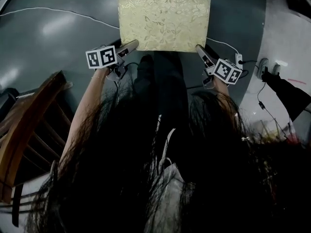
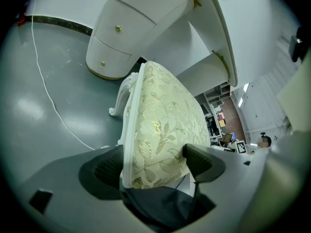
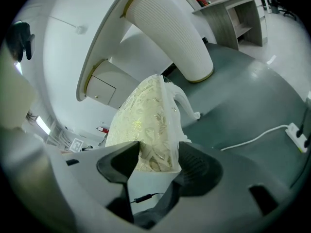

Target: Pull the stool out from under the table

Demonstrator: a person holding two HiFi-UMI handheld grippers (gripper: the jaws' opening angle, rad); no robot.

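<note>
On the dark grey floor point(image 1: 53, 52), far centre in the head view: the stool point(image 1: 164, 21), a pale gold leaf-patterned cushion on a white frame, whole top in plain sight, near edge facing the person. Beyond its far end, in the gripper views, the white table point(image 2: 126, 28): drawered pedestal on the far left, fluted pedestal on the far right, curved top overhead. Carved white leg of the stool near the drawered pedestal's base.

At the stool's near left corner, the left gripper point(image 1: 132, 45), angled down. Jaws spread wide, one either side of the seat's edge, white frame by one pad, cushion by the other. Released, no squeeze on the fabric.

At the near right corner, mirrored, the right gripper point(image 1: 200, 51). Jaws likewise apart around the corner. Pads seemingly just clear of cushion and frame, though hard to be sure with the corner filling the gap.

Thin white cable point(image 1: 58, 11) across the floor, far left, well apart from the stool. Wooden chair point(image 1: 29, 125) near left. White power strip point(image 1: 238, 59) on the floor just right of the right gripper.
</note>
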